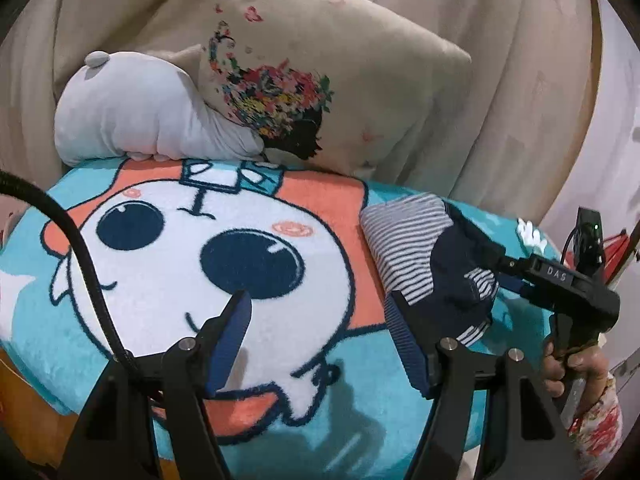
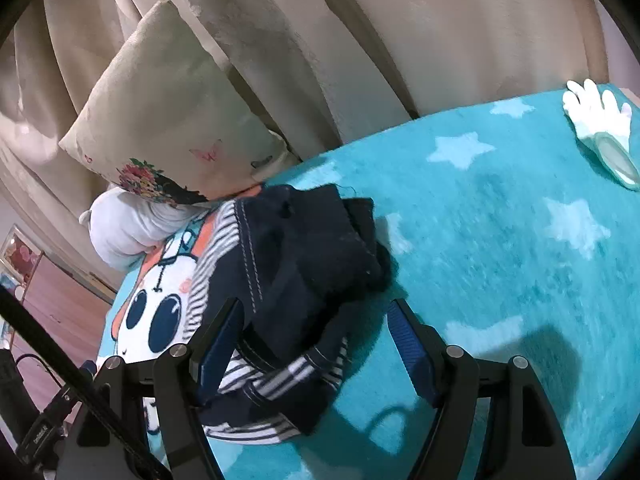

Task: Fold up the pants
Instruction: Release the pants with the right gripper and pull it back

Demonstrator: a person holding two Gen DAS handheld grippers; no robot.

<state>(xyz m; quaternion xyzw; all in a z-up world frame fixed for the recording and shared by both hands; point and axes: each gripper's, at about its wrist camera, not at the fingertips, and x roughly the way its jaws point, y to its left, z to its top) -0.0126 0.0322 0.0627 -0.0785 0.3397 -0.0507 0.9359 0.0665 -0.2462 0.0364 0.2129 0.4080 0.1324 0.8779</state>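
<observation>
The small pants (image 1: 424, 256) are dark navy with grey-and-white striped parts, folded into a bundle on the teal cartoon blanket (image 1: 200, 240). In the left wrist view they lie right of centre, just beyond my right finger. My left gripper (image 1: 320, 308) is open and empty over the cartoon face. The other gripper's black body (image 1: 560, 284) reaches the bundle from the right. In the right wrist view the pants (image 2: 304, 264) fill the middle. My right gripper (image 2: 316, 316) is open, its left finger (image 2: 220, 340) against the bundle's near edge.
A beige cushion (image 1: 340, 80) with a flower print and a pale grey plush toy (image 1: 140, 116) lean against the beige sofa back (image 2: 400, 40). A white glove-shaped item (image 2: 600, 116) lies at the blanket's far right.
</observation>
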